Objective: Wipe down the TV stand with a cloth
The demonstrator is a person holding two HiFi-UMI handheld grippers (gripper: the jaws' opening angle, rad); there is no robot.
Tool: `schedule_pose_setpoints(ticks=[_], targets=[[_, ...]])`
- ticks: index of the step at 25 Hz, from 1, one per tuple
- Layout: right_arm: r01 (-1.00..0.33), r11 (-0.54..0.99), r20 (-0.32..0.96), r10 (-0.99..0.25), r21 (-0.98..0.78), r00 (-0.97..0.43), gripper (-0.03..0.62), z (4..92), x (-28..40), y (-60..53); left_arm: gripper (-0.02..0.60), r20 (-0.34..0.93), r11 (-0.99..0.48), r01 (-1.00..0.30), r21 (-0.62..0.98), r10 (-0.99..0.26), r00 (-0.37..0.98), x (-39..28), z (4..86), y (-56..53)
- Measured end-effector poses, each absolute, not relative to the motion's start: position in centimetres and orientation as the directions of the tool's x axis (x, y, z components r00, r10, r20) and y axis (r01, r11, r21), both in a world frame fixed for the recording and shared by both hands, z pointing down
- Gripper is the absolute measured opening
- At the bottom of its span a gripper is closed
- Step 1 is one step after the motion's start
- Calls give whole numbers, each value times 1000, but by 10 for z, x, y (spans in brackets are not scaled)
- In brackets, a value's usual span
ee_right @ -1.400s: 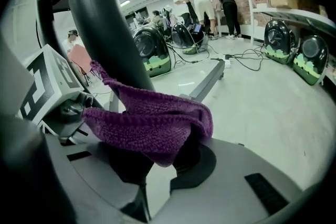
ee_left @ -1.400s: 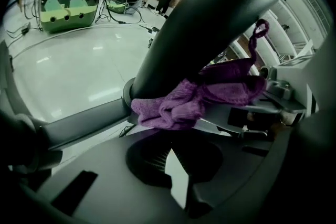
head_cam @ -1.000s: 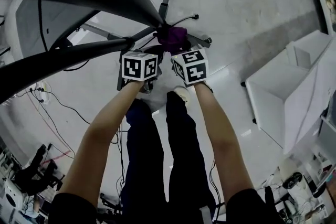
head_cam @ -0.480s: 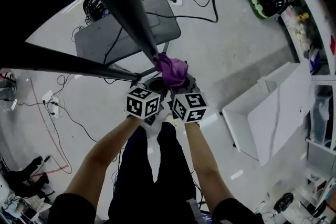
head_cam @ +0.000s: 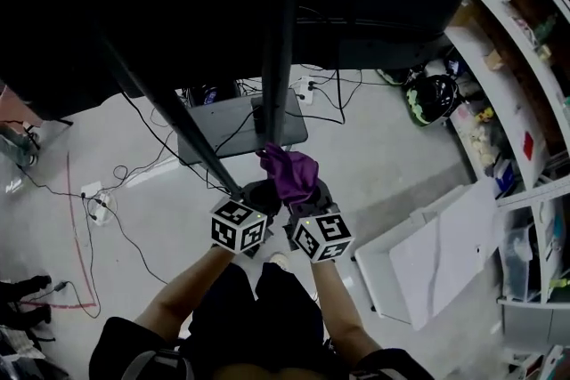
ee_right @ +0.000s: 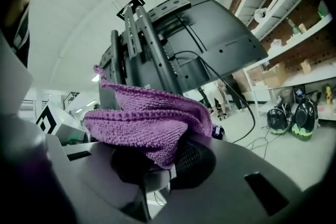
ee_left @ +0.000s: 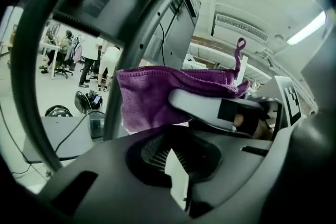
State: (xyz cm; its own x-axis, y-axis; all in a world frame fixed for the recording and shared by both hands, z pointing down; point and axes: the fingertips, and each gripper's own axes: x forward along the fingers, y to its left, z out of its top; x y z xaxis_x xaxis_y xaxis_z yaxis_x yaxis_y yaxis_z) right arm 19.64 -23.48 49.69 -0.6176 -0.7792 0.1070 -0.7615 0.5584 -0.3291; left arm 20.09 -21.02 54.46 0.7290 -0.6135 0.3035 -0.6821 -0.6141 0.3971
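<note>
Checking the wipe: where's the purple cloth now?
Head view, centre: the purple cloth is held in the right gripper, just below the black stand post.

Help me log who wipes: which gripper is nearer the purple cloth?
Right. The right gripper is shut on the cloth; the left gripper sits just beside it, not holding it.

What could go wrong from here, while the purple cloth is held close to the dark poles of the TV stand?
1. The right gripper pinches only a bunched fold of the purple cloth. Most of it is loose, so rubbing might pull it out of the fingers.
2. Black cables lie beside the stand's upright pole. The loose cloth could snag one.
3. The left gripper sits very near the right one, so they may bump.
</note>
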Motion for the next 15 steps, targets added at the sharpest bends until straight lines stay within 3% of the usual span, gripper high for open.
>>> schedule_pose_setpoints(ticks=[15], targets=[[-598, 730, -13, -637, -331, -770, 64, 383, 140, -161, 6, 212, -397, -892, 216, -873, 439, 61, 439, -134]])
